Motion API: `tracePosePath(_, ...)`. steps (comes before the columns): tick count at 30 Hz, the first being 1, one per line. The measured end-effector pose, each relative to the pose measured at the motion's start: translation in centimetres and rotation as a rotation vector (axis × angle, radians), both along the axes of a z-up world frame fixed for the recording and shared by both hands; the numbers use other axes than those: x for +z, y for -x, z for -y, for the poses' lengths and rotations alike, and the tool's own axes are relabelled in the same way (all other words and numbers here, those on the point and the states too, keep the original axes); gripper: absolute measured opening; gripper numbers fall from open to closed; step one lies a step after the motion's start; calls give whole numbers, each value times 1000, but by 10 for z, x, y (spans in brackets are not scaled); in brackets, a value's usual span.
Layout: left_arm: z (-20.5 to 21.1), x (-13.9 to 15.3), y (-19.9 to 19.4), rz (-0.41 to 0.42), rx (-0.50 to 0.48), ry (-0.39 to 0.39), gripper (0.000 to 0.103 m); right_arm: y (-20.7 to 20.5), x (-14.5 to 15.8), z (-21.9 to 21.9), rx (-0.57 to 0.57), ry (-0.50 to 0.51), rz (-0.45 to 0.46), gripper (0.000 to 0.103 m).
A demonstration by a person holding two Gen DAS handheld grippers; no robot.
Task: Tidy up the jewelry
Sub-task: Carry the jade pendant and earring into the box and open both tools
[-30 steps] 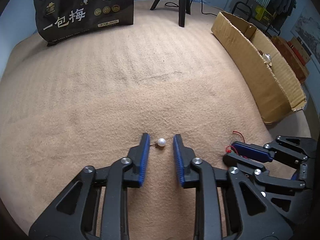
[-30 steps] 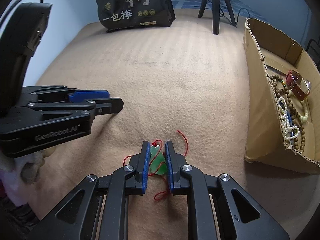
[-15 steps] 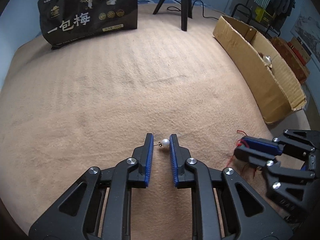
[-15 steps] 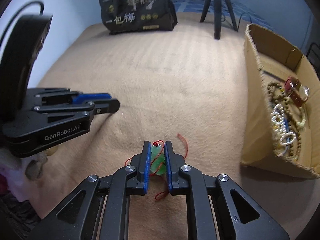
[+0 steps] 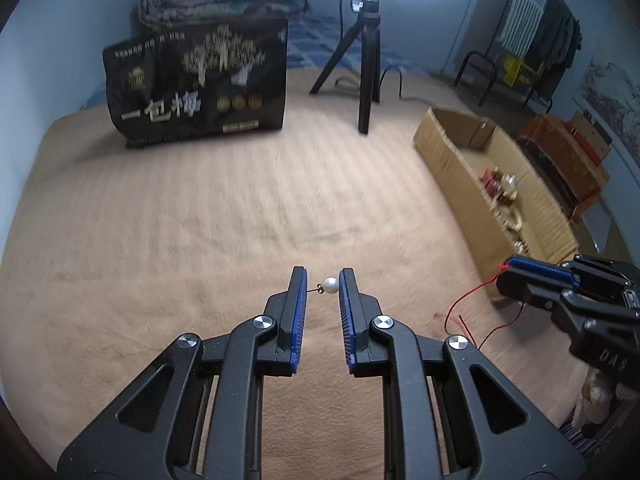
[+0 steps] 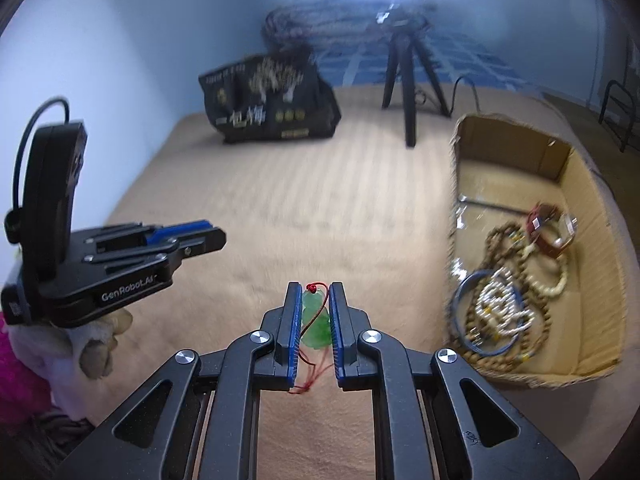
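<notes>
Two grips are loaded: the left gripper [image 5: 323, 286] pinches a pearl earring [image 5: 330, 284] by pearl and post, the right gripper [image 6: 316, 304] clamps a green jade pendant [image 6: 316, 322]. Both are mid-carry above the blanket; next comes release over the cardboard box [image 6: 592, 344] of bracelets.

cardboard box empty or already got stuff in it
Not empty: the cardboard box already holds bead bracelets and a watch.
</notes>
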State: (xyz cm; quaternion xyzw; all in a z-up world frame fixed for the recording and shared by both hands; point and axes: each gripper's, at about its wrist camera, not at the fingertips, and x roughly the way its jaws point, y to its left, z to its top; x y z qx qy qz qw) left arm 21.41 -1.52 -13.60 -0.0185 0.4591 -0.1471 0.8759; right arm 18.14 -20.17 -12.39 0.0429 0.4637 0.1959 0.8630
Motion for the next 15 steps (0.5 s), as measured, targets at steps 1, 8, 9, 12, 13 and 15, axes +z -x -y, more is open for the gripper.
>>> tracePosePath(1,0,5,0,9,0,9,15,-1,5,4,-9,-6,11,12)
tracePosePath(8,6,35,2,72,-3,67,15,-7,33,34,-70,-32,71,12)
tracePosePath(9,9,38,2,82,-7,71,15,-8,36,38,-80,-33,80,12)
tracePosePath(12,18,48,3,101,-21,88,15,-12,44,52,-114,-41,100,12)
tracePosePath(13,21,50,4,106,-26,93,15,-12,46,57,-123,-42,105,12)
tracePosePath(15,28,54,4,113,-30,104,15,-14,52,66,-143,-39,119,12)
